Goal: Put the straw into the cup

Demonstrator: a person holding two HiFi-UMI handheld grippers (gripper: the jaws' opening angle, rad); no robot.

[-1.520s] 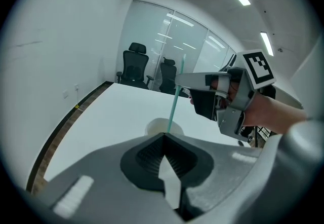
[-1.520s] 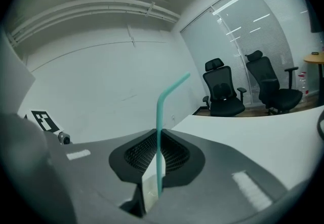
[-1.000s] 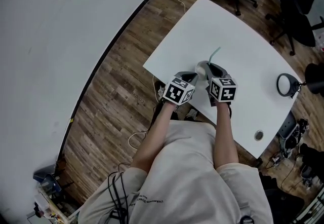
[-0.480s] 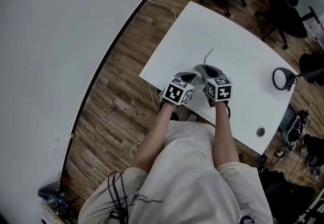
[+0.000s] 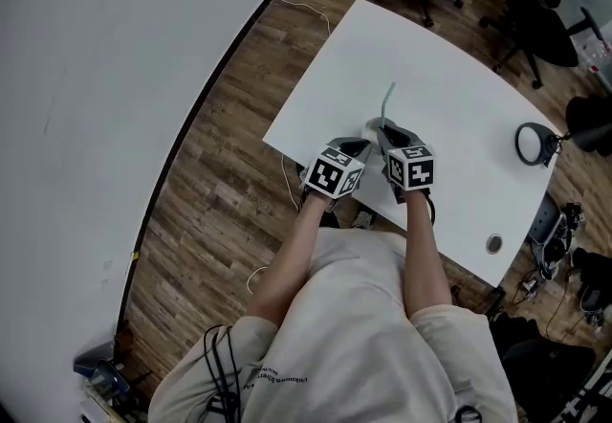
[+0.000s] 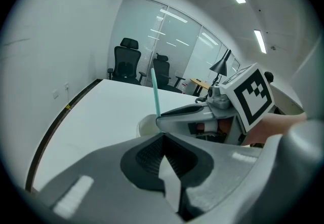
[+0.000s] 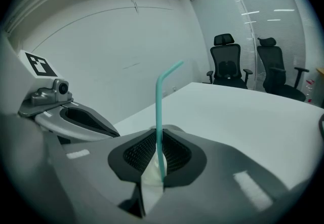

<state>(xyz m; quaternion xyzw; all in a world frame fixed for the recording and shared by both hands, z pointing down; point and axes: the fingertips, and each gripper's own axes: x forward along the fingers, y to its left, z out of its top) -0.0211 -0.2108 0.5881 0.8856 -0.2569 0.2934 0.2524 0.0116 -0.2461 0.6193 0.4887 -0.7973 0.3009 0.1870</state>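
Right now my right tongs (image 7: 158,134) are closed on the teal straw (image 7: 159,111), pinching it low on its shaft so it stands nearly upright, with the bent top leaning off to the right in the right gripper view. The straw's lower end drops behind the pads, so I cannot tell whether it has reached inside the cup.

My left tongs (image 6: 163,136) are closed together with nothing between them. The white cup (image 6: 146,125) sits just beyond their tips on the white tabletop (image 5: 449,96); I cannot tell from here whether they touch its rim. In the left gripper view the straw rises directly above the cup, and the right tongs reach in from the right, crossing just in front of it.

From the head view, both tongs sit close together near the front edge of the tabletop, tips angled toward each other at the cup, with the straw poking up between them. Black office chairs (image 7: 228,63) stand beyond the far edge, and wood flooring (image 5: 220,172) runs along the left.
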